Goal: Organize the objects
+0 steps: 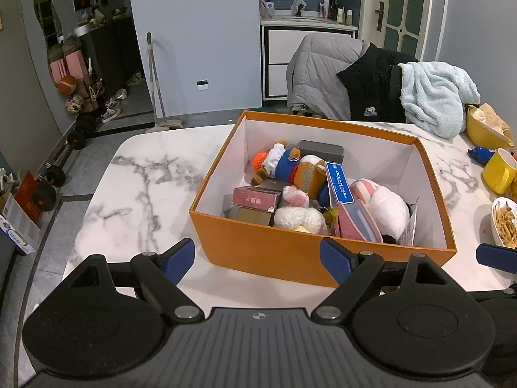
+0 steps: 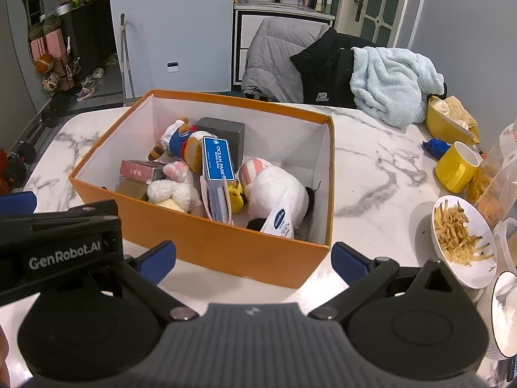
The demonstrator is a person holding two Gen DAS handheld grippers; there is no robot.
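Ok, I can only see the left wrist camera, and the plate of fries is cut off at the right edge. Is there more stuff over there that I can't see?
Observer: Yes. In the right wrist view, a clear bag of yellow snacks stands behind the plate of fries, just to the right of the yellow mug.
Operator: Wow! Is anything closer to me than the fries?
Observer: Yes. A second white dish with a dark rim sits nearer than the fries plate, at the right edge of that picture. It's cut off, so I can't tell what's in it.
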